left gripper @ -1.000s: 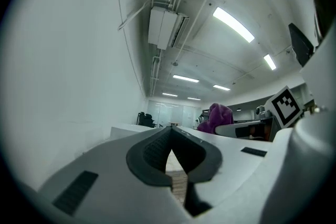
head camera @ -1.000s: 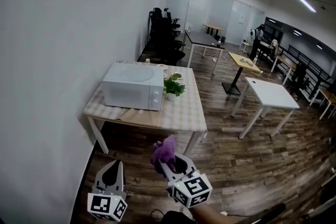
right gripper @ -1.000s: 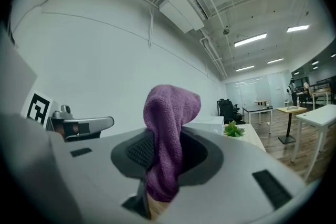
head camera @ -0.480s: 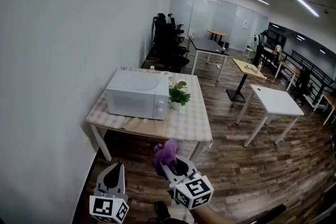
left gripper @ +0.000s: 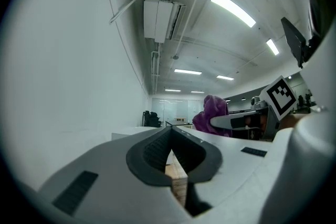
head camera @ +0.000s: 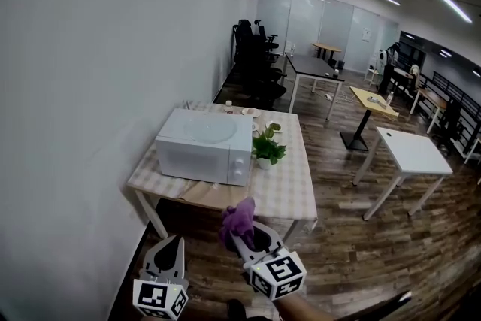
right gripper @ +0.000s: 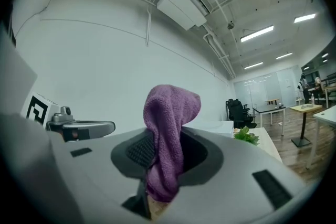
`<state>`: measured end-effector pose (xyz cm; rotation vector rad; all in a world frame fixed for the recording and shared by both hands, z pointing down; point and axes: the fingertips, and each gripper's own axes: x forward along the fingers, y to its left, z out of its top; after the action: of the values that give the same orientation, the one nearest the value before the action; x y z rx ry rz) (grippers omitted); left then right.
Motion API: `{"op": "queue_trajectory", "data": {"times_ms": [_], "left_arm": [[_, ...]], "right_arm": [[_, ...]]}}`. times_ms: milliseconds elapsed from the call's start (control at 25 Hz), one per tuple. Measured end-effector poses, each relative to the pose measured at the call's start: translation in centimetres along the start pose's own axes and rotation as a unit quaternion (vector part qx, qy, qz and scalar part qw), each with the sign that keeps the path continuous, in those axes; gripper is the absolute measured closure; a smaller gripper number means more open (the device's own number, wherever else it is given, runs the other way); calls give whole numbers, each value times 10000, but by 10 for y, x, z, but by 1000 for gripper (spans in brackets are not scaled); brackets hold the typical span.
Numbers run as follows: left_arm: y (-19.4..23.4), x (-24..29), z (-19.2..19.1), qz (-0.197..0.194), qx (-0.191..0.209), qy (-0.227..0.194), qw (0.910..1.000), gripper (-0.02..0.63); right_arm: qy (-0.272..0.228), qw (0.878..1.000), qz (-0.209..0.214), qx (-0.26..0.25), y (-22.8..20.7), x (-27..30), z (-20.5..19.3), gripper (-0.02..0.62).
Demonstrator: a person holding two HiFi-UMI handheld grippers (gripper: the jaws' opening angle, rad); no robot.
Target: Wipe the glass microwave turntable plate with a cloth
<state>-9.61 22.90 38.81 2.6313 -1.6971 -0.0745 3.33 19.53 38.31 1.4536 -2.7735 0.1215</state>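
Observation:
A white microwave stands on a checked table against the left wall, some way ahead of me. On its top lies a round glass turntable plate. My right gripper is shut on a purple cloth, which sticks up between its jaws. My left gripper is shut with nothing in it, held low at the bottom left, and its jaws meet in the left gripper view. Both grippers point level toward the table and are well short of it.
A small potted plant stands right of the microwave. Small cups sit at the table's far end. Office chairs, a dark desk and white and wooden tables fill the room beyond, on a wooden floor.
The table and microwave have come closer and lower in the head view. Both grippers keep their places at the bottom of the frame, the cloth still in the right one.

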Motion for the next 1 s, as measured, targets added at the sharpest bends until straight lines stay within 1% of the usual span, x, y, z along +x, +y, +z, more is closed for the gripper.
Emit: {"op": "queue_trajectory", "data": {"times_ms": [120,360,560,640,760,800,880,1000], "left_arm": [[-3,29,-4,-82,-114,122,9998,598],[-6,75,-5,62,-130,195,9997,598],[-9,113,-8,99,-182,262,9994,598],[-9,126,-8,147,-164,271,9994,598],[-12,144,-10,244,-151,287,9992,598],[-13,150,-9,267,-161,275,9991,598],[-15,160,-8,283,-168,267,9991,598],[-14,171,-10,290,-140,309,9990,598]], "right_arm": [[28,9999,99,46,-20,15,0,480],[21,9995,310,111,-55,33,2,480],[61,9991,344,244,-92,49,-3,480],[30,9993,356,148,-104,54,-1,480],[-54,9982,431,-414,-115,58,6,480],[-60,9974,493,-515,-118,60,9,480],[-52,9971,585,-480,-124,66,12,480],[-27,9975,608,-367,-131,76,11,480]]}}
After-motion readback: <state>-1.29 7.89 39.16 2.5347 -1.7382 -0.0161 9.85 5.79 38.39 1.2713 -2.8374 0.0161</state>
